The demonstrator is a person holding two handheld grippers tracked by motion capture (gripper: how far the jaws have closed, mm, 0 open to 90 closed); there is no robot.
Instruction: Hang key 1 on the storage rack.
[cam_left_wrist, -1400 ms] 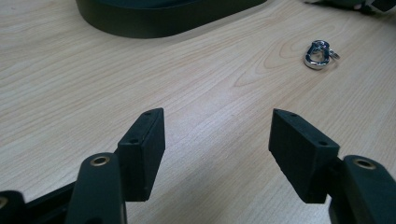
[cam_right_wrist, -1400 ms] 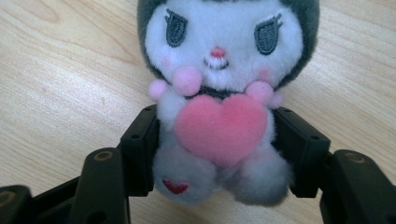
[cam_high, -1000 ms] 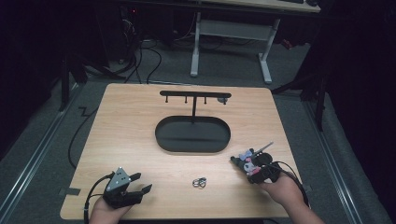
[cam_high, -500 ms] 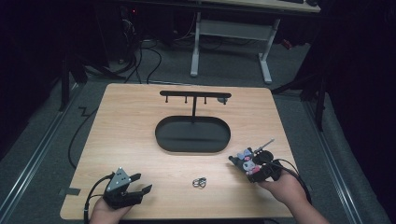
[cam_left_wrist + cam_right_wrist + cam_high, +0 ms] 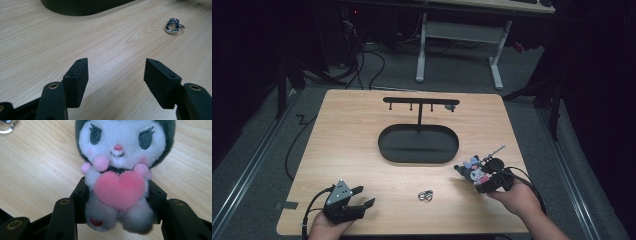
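A small plush toy [image 5: 120, 165] with a white face, dark grey hood and pink heart sits between the jaws of my right gripper [image 5: 118, 192], and both pads press its body. In the high view that right gripper [image 5: 479, 175] holds the plush toy [image 5: 473, 166] near the table's right front, a thin metal chain sticking out behind it. A silver key ring [image 5: 426, 195] lies on the wood at the front middle. My left gripper [image 5: 362, 196] rests at the front left, open with nothing between its jaws. From the left gripper [image 5: 116, 75], the key ring [image 5: 172, 25] lies ahead to the right.
A black stand with an oval base [image 5: 418, 145] and a hooked crossbar [image 5: 419, 101] occupies the table's middle. The wooden table [image 5: 352, 130] ends close behind both hands. Cables trail from each gripper.
My right gripper has risen slightly with the plush toy in it. The left gripper and the key ring have stayed put.
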